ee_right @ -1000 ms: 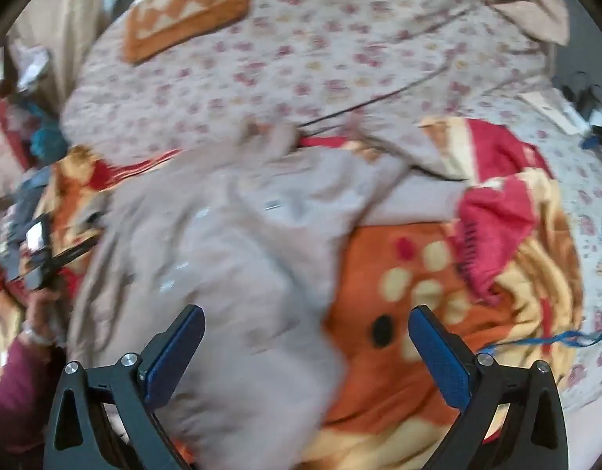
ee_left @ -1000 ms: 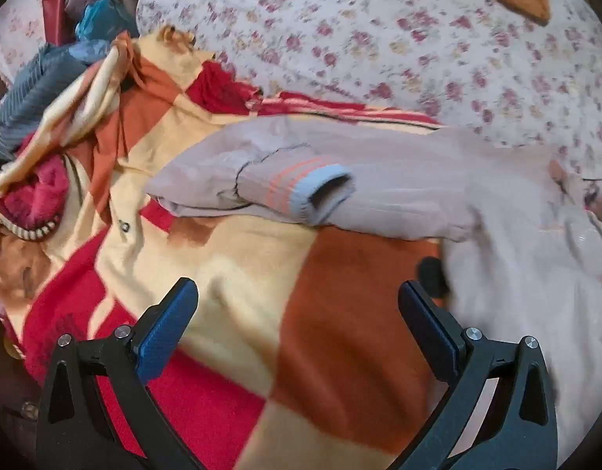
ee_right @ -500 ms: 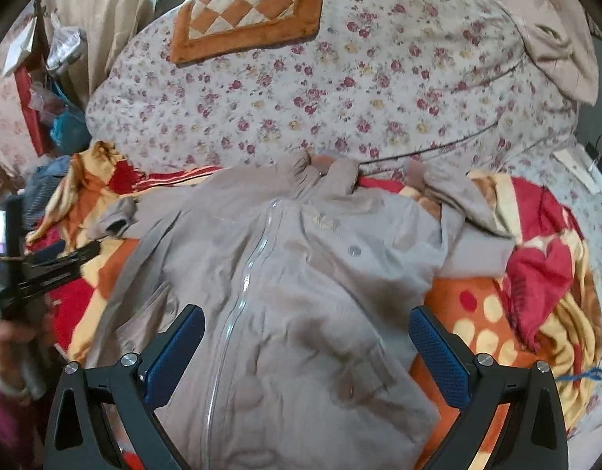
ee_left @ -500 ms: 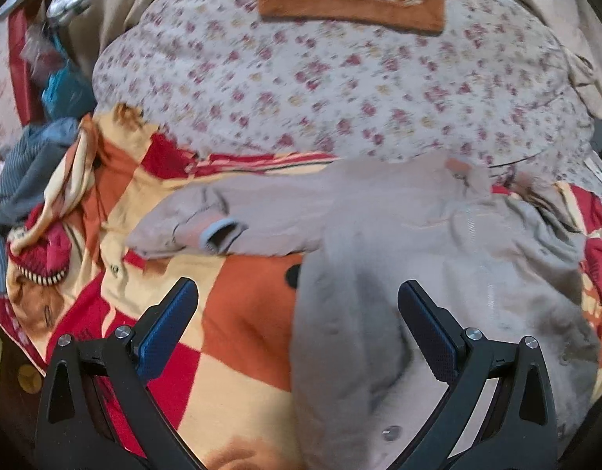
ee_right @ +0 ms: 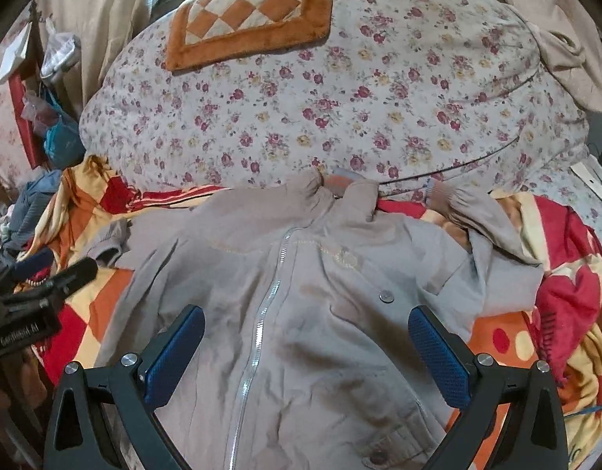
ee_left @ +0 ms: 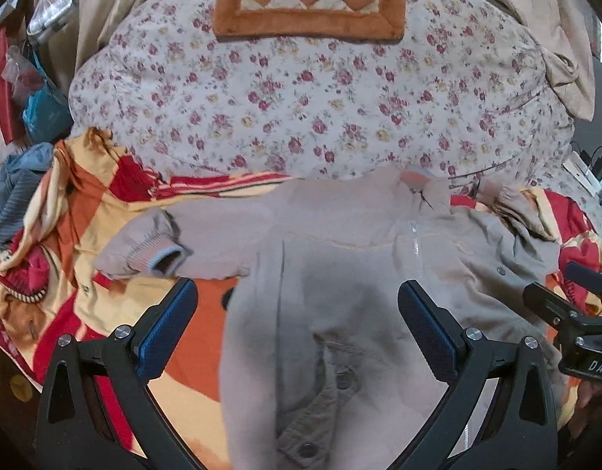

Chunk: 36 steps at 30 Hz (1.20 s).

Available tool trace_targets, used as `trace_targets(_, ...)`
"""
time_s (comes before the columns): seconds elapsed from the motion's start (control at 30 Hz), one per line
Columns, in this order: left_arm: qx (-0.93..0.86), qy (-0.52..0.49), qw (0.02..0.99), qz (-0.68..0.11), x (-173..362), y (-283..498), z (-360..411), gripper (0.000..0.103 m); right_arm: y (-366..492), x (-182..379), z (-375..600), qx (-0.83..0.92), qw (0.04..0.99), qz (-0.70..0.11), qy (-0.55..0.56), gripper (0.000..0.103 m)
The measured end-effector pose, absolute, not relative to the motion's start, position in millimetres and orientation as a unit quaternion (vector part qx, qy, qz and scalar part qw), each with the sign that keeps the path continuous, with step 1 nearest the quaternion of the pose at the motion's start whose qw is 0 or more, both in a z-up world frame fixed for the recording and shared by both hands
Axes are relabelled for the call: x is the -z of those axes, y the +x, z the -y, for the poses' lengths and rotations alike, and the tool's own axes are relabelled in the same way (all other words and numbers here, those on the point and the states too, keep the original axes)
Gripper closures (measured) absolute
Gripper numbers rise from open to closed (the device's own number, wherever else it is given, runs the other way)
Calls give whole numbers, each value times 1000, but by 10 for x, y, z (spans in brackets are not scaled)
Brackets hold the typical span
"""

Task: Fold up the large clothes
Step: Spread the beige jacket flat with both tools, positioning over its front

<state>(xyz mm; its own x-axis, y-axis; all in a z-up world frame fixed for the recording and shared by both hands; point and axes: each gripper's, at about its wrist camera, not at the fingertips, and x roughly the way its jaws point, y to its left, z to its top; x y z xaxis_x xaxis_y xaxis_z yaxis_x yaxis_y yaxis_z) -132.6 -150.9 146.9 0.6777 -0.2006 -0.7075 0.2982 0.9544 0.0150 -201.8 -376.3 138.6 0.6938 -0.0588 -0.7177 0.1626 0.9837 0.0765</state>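
A large beige zip-up jacket [ee_right: 320, 313] lies front-up on a red, orange and yellow blanket [ee_right: 567, 313]; it also shows in the left wrist view [ee_left: 340, 274]. Its left sleeve with a striped cuff [ee_left: 156, 254] lies folded across the blanket, and the right sleeve [ee_right: 481, 215] bends up beside the collar. My left gripper [ee_left: 297, 325] is open and empty above the jacket's left side. My right gripper [ee_right: 306, 348] is open and empty above the jacket's lower front. Each gripper shows at the edge of the other view.
A floral quilt [ee_right: 340, 98] with an orange checkered mat [ee_right: 253, 11] fills the back of the bed. A heap of clothes and bags [ee_left: 22, 180] lies at the left. A beige cloth [ee_right: 567, 47] lies at the back right. Cables and chargers [ee_left: 590, 164] sit at the right.
Both views have pulled back and up from the jacket and settled. The jacket now lies spread flat with its zipper front showing. Both grippers stay open.
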Motion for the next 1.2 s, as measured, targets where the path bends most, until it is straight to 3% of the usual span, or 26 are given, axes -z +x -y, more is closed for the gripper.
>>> trace_targets(1.2,96,64,898,-424,-765,-1010,1549,1,-1740,-901,3749,81,900,-424,53,0)
